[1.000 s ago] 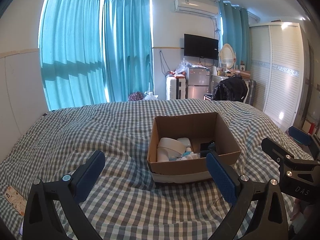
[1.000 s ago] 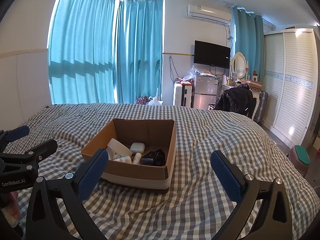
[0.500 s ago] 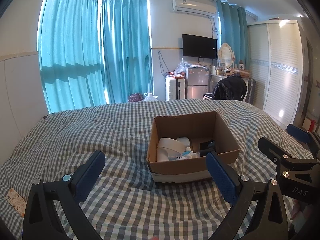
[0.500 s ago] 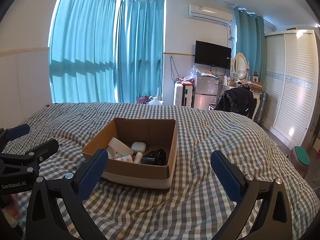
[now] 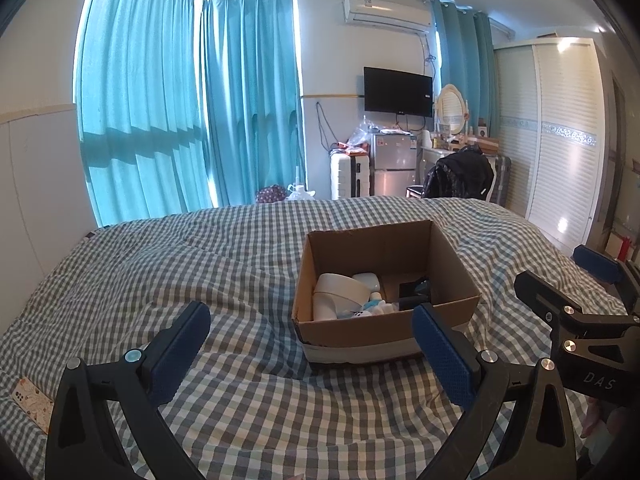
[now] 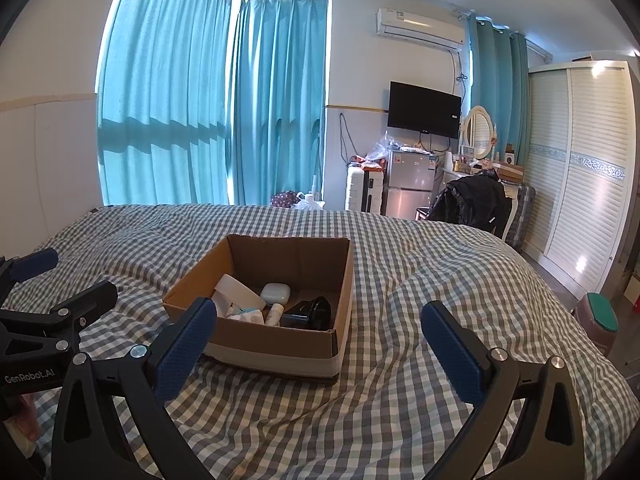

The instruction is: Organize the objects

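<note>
An open cardboard box (image 5: 448, 264) (image 6: 312, 256) sits on the checked bedspread (image 5: 200, 280) (image 6: 440, 280). Inside lie a white curved item (image 6: 236, 292), a white earbud case (image 6: 275, 293), a small white bottle (image 6: 274, 314), a black object (image 6: 310, 312) and a pale blue-white item (image 6: 244, 314). My left gripper (image 5: 310, 344) is open and empty, held above the bed in front of the box. My right gripper (image 6: 318, 340) is open and empty, also in front of the box. Each gripper shows at the edge of the other's view.
A patterned card (image 5: 30, 398) lies on the bed at the far left. Beyond the bed are teal curtains (image 5: 180, 120), a white suitcase (image 5: 350, 178), a small fridge (image 5: 394, 168), a chair with a black jacket (image 5: 460, 178) and a white wardrobe (image 5: 560, 140). A green-lidded bin (image 6: 600, 320) stands at the right.
Both grippers stay open and empty. The left wrist view has shifted slightly; the box sits almost where it was.
</note>
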Available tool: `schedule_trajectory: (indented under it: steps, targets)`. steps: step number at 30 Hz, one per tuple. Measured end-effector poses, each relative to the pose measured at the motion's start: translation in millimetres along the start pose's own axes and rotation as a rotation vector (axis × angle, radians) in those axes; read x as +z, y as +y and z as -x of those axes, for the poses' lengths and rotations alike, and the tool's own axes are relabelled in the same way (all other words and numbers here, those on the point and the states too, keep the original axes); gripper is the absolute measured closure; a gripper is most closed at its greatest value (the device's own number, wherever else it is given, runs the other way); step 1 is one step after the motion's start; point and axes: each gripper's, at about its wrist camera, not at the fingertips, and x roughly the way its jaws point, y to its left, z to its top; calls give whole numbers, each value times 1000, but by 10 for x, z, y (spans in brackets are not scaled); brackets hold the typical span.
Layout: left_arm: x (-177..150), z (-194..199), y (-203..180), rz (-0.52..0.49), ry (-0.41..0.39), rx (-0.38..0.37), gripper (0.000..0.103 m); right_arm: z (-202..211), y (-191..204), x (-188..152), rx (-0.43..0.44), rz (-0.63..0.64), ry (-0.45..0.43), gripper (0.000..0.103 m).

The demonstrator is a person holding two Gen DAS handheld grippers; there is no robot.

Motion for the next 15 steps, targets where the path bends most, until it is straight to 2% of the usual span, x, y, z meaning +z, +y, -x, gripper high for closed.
schedule_trajectory:
  steps: [15]
  targets:
    - [-7, -2, 27, 13, 5, 0, 0, -25, 7, 4, 2, 7, 7, 0]
